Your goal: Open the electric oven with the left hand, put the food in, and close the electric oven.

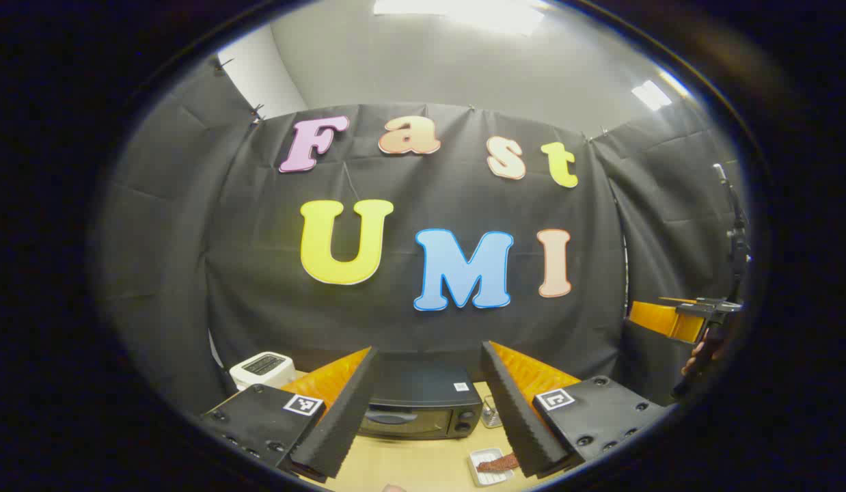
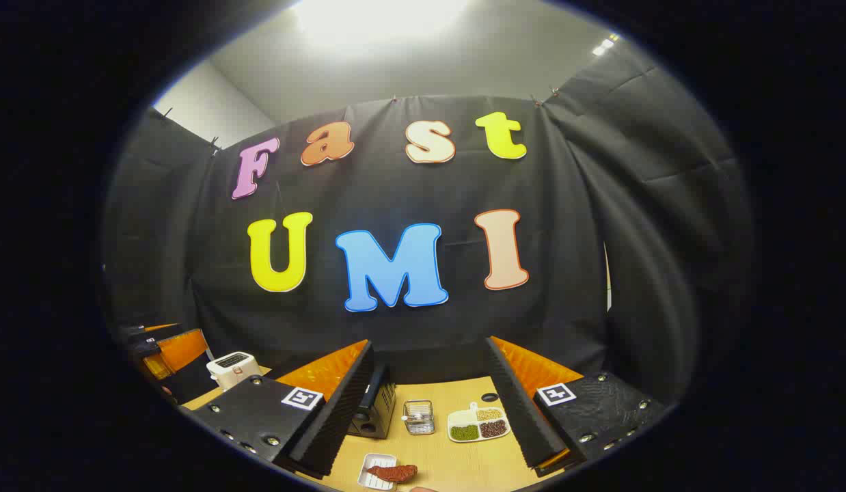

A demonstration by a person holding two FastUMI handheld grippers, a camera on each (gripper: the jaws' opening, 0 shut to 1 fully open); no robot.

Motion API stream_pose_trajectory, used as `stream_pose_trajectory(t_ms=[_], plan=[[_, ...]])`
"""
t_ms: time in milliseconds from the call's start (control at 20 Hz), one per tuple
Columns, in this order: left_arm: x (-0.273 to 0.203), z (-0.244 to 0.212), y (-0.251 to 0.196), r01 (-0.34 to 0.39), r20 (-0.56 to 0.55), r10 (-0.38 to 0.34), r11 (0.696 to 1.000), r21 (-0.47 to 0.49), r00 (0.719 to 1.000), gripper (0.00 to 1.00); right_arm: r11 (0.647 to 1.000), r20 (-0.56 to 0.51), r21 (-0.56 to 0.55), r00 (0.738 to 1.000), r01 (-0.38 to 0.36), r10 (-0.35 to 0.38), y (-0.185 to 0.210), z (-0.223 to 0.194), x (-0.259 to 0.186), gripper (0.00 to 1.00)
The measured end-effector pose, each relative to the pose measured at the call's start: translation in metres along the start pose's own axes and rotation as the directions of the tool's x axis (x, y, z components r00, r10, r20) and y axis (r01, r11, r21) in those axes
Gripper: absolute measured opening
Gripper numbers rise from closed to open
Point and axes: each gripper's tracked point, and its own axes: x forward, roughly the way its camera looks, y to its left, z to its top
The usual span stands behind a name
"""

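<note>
The black electric oven [image 1: 423,410] stands on the wooden table with its door closed, seen between the fingers of my left gripper [image 1: 428,348], which is open, empty and held above and in front of it. A reddish-brown piece of food [image 1: 497,463] lies on a small white tray [image 1: 479,473] in front of the oven's right end. My right gripper [image 2: 430,343] is also open and empty, high above the table. Below it are the same food [image 2: 394,471] on its tray [image 2: 370,475] and the oven's right side [image 2: 374,408].
A white toaster [image 1: 262,369] stands left of the oven. A small wire basket [image 2: 417,417] and a divided white dish of beans [image 2: 479,424] sit right of the oven. The other gripper [image 1: 689,318] hangs at the far right, held by a hand [image 1: 700,355].
</note>
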Motion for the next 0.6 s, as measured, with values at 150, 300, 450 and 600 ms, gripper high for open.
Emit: stream_pose_trajectory(t_ms=[150, 300, 450, 600], plan=[[0.002, 0.005, -0.002, 0.016, 0.014, -0.016, 1.0, -0.001, 1.0, 0.97, 1.0, 0.006, -0.006, 1.0, -0.001, 0.001, 0.006, 0.003, 0.007, 0.98], [0.007, 0.011, 0.004, 0.038, 0.023, -0.038, 0.999, 0.009, 0.999, 0.94, 1.0, 0.003, 0.009, 1.0, 0.012, -0.012, 0.017, 0.008, 0.011, 0.98], [0.018, 0.015, 0.01, 0.051, 0.03, -0.051, 0.999, -0.002, 0.998, 0.99, 1.0, 0.03, 0.009, 1.0, 0.009, -0.009, 0.028, 0.016, 0.016, 0.98], [0.024, 0.013, 0.017, 0.06, 0.03, -0.06, 0.998, -0.021, 0.998, 1.0, 1.0, 0.016, 0.01, 1.0, 0.009, -0.009, 0.036, 0.01, 0.02, 0.98]])
